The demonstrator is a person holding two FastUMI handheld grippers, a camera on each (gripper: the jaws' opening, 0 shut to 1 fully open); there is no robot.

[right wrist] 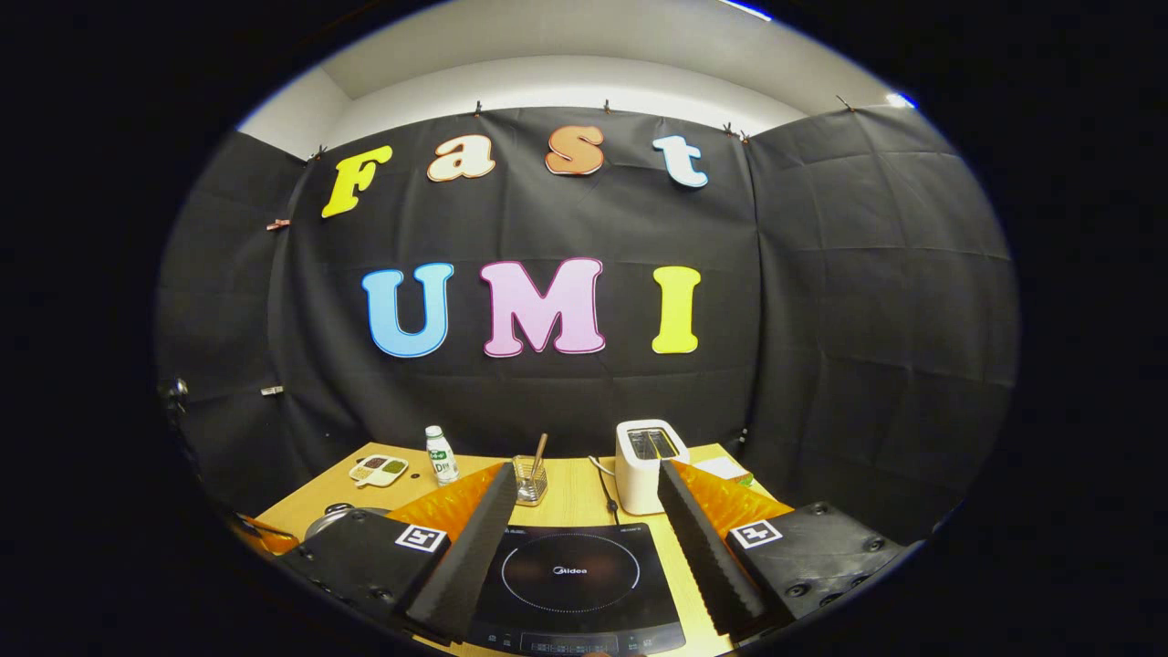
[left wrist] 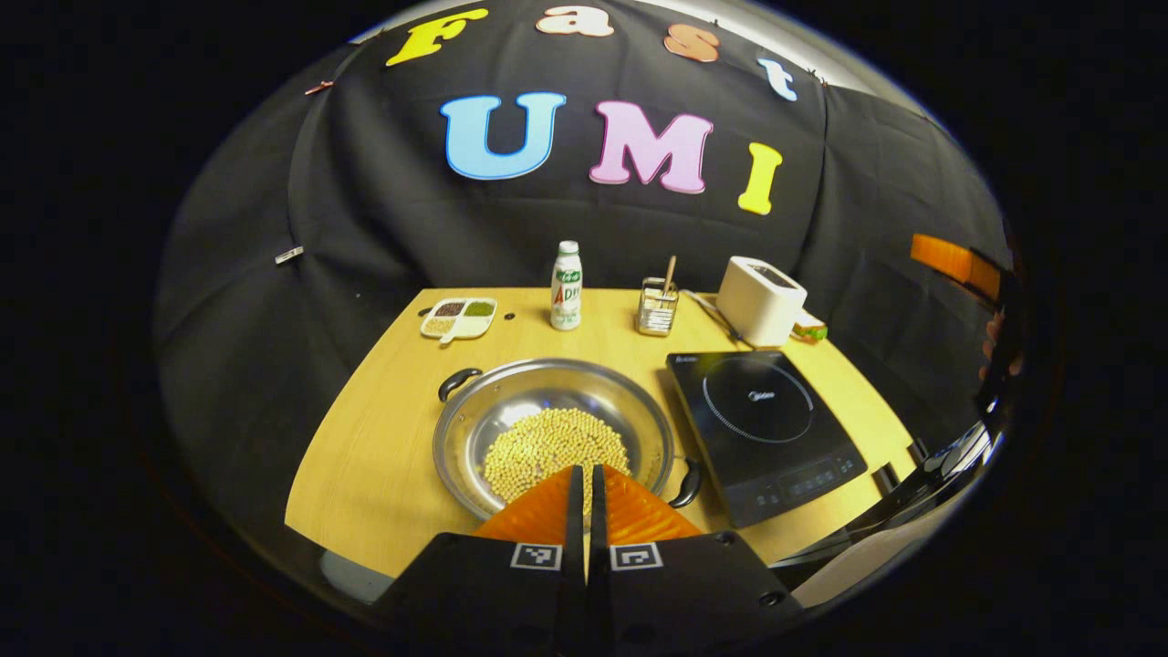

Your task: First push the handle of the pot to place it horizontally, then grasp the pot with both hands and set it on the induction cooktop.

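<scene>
While pot (left wrist: 552, 438) sits on surface (left wrist: 383, 456) left of cooktop (left wrist: 762, 429), handles diagonal – left gripper (left wrist: 584, 479) jaws pressed together above beans (left wrist: 552, 447), right gripper (right wrist: 577, 538) jaws spread over cooktop. Risk: hard handle shove slides pot, spills beans.

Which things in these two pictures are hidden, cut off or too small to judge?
- Pot: in the left gripper view its near rim sits behind the left gripper.
- Induction cooktop: in the right gripper view its front panel is cut by the image edge.
- Compartment dish: contents too small in the right gripper view.
</scene>
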